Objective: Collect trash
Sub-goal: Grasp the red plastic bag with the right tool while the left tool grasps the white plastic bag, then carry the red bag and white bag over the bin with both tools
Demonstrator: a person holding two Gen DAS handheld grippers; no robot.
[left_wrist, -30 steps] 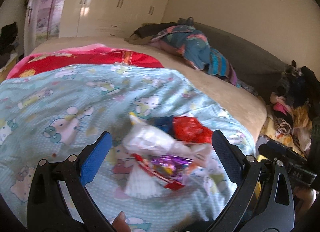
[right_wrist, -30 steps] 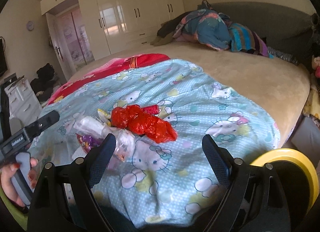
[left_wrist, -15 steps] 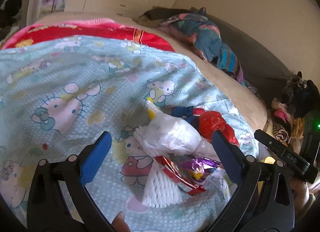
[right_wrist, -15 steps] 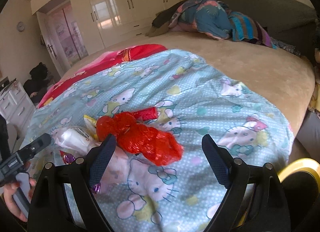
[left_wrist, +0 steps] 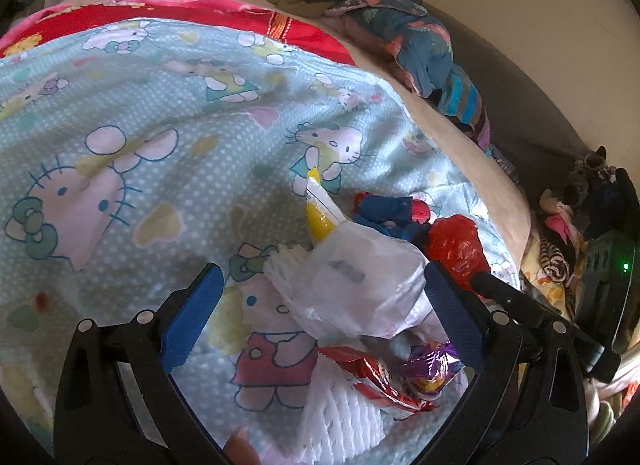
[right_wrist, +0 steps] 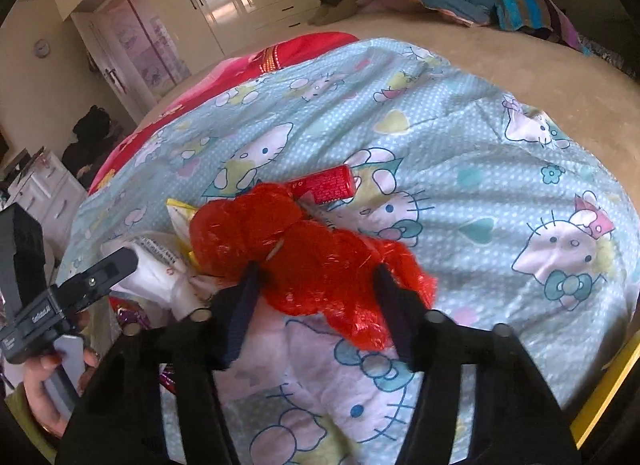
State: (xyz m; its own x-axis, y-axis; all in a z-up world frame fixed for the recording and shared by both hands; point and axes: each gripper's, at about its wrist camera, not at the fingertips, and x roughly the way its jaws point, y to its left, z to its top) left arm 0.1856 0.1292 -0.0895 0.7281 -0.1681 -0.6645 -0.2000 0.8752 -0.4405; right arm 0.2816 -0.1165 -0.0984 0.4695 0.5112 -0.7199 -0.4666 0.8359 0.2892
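Two grippers: one held in each hand, both low over a litter pile on a bed.
Right gripper [right_wrist: 316, 285]: lower centre of the right wrist view; its jaws have just been closing, and the red plastic bag [right_wrist: 316, 253] lies between them, bulging past both; whether the pads press on it I cannot tell.
Left gripper [left_wrist: 320, 297]: lower centre of the left wrist view; jaws wide apart, clamped on nothing.
White plastic bag [left_wrist: 352, 277]: between the left jaws, against the right-hand blue pad.
Other trash: a red snack wrapper [left_wrist: 376, 381] and purple foil wrapper [left_wrist: 428, 361] at lower centre right, white foam netting [left_wrist: 340, 417] beneath them, a red can [right_wrist: 328, 185] just above the red bag.
Bedding: a pale blue cartoon-cat blanket [left_wrist: 140, 153] under the pile, filling mid-frame.
Person: a hand [right_wrist: 44, 389] at lower left of the right wrist view grips the left tool's handle.
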